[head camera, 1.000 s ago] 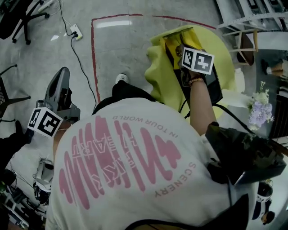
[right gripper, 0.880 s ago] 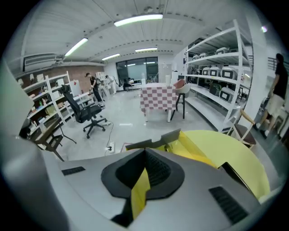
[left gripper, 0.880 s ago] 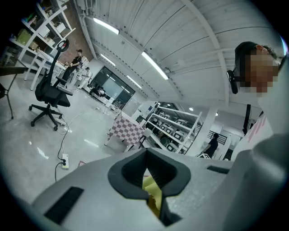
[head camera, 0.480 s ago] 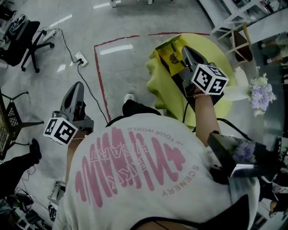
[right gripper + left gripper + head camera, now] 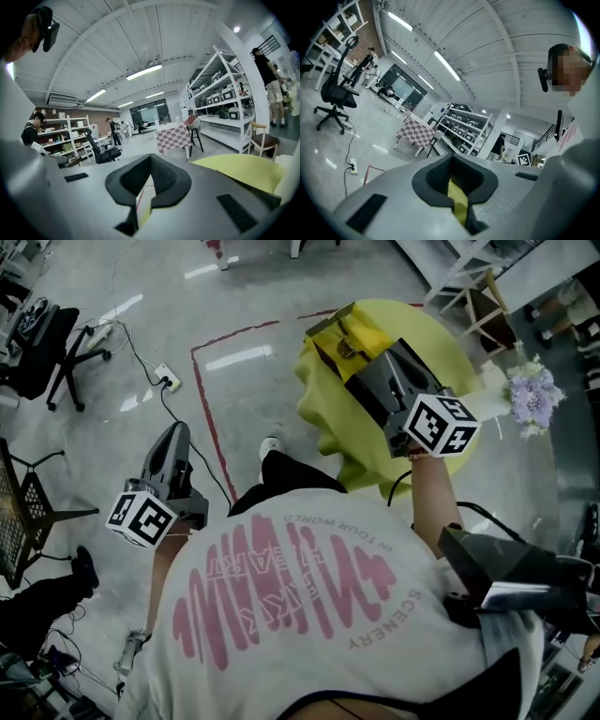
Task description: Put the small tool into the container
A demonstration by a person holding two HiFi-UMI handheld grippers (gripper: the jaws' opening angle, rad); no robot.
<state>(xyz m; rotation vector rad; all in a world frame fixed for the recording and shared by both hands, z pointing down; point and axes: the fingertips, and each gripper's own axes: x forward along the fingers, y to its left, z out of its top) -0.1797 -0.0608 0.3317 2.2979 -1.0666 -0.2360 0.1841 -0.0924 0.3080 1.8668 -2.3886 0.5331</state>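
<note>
**Both grippers empty-looking, tool not in sight**

L gripper [image 5: 172, 434] hangs out at the left over bare floor, well apart from the work area. We judge it's parked there to stay out of the way. In the left gripper view its jaws sit nearly together w/ only a thin slit between them. A yellow strip shows in that slit, and we can't tell what it is. No tool is gripped there that we can make out.

R gripper [image 5: 380, 371] is out over the round yellow table [image 5: 337, 442] on the right, nose pointing far, twd the yellow-and-black container [image 5: 349, 332] at the table's far-left edge. That's prob. why the arm is stretched: it lines the jaws up w/ the box. In the right gripper view the jaws are likewise closed to a narrow gap, nothing clamped, and the table's edge [image 5: 239, 171] shows at right.

Small tool: we don't see it in any view. It may be on the table under the R gripper body or by the container. So we judge the task is at approach stage, pick-up not yet done.

Risk: w/ jaws this narrow, R must open before it can take anything.
</note>
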